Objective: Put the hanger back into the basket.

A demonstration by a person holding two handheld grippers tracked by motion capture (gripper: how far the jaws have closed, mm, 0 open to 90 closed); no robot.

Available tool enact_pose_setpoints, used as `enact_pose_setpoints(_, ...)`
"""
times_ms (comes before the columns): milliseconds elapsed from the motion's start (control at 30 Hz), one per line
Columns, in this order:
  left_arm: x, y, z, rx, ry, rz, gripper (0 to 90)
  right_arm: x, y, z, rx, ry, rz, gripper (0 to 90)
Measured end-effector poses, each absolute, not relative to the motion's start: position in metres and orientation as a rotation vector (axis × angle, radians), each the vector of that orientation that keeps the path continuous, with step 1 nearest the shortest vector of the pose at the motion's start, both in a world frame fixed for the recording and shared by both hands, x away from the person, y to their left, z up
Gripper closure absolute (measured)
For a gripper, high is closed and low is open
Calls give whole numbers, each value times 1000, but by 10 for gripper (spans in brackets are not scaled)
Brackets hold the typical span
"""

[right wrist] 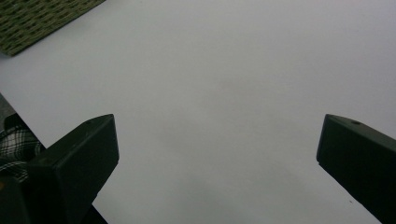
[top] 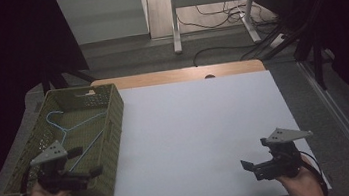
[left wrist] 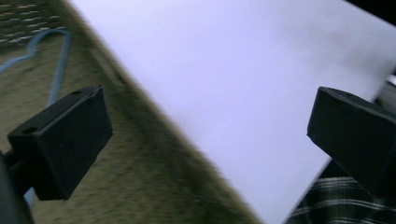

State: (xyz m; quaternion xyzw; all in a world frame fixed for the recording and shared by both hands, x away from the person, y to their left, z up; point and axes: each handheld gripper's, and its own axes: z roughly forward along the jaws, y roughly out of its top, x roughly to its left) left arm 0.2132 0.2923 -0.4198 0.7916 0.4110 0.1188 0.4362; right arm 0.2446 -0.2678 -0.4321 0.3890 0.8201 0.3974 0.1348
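An olive woven basket (top: 111,131) stands at the table's left edge. A light blue wire hanger (top: 78,127) lies inside it. My left gripper (top: 87,161) hovers over the basket's near right part, jaws wide apart with nothing between them. In the left gripper view that gripper (left wrist: 210,135) spans the basket wall (left wrist: 140,177), and the hanger's hook (left wrist: 58,70) shows beyond the left jaw. My right gripper (top: 255,153) is near the table's front right, open and empty. In its own view the right gripper (right wrist: 215,158) points across the bare white tabletop (right wrist: 224,70).
The white tabletop (top: 201,125) stretches between the two hands. The basket's corner (right wrist: 37,18) shows at the top left of the right gripper view. A wooden strip (top: 175,75) runs along the table's far edge; desk legs and cables (top: 212,12) lie on the floor beyond.
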Motion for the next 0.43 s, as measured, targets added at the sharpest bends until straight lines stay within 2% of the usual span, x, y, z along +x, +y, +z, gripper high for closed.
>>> enact_pose_setpoints(133, 201, 280, -428, 1998, 1010, 301, 0, 240, -274, -434, 1140, 2354, 1142, 0)
enact_pose_setpoints(433, 201, 269, -442, 2079, 1017, 303, 0, 238, -277, -445, 1151, 2355, 1063, 0)
